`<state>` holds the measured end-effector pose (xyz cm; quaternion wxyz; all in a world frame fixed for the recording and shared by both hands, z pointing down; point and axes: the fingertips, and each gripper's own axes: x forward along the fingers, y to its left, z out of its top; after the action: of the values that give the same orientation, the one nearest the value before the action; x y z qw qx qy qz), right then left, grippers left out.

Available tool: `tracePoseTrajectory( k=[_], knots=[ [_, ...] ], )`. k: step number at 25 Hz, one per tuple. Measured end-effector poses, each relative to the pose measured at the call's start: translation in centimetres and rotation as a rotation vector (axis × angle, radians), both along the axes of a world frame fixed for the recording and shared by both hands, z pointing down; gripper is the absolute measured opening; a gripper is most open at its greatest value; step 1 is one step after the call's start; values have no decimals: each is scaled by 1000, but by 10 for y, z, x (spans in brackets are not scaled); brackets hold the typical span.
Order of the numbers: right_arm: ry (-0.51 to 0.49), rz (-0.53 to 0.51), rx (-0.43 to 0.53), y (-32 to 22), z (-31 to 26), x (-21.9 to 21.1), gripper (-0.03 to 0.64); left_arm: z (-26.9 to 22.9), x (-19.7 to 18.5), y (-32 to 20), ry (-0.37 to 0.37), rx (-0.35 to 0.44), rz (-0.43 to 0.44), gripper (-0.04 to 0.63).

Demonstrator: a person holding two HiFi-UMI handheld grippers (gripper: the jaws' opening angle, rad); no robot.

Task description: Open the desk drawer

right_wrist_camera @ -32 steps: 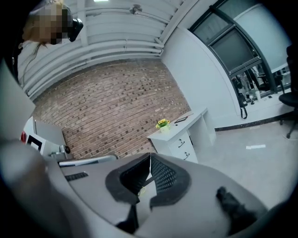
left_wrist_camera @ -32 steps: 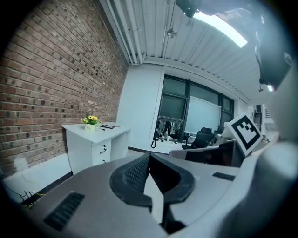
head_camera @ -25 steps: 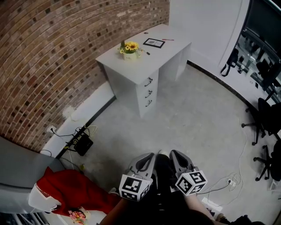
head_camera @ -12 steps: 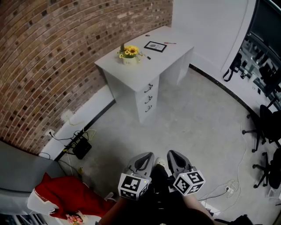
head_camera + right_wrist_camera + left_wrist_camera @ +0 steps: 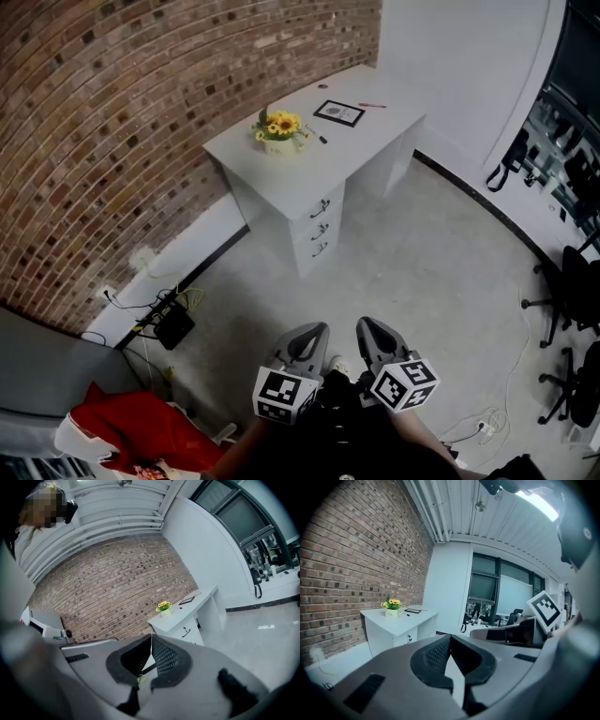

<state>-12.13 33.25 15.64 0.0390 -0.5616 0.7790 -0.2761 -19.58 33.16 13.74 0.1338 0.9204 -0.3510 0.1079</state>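
Stepping forward, the person nears the desk (image 5: 349, 146).

White desk (image 5: 330, 161): sunflower pot (image 5: 277, 129) near back-left edge, black pen (image 5: 321, 138) just beside it, framed card (image 5: 339, 113) and red pen (image 5: 372, 105) farther along. Grey floor (image 5: 422, 272): black power box (image 5: 174, 325), cables (image 5: 141, 305), by the wall.

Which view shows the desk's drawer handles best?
The head view: all three drawer handles show stacked on the desk front, with nothing in the way. The right gripper view shows them small and far off, and the left gripper view shows them tinier still, barely readable.
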Motion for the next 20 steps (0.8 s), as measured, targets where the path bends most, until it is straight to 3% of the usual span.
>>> tracePoseTrajectory(
  k=[20],
  knots=[
    [-24,-38,-9,-67,15,50,12,12,44,-68,-11,-11,-78,8]
  ],
)
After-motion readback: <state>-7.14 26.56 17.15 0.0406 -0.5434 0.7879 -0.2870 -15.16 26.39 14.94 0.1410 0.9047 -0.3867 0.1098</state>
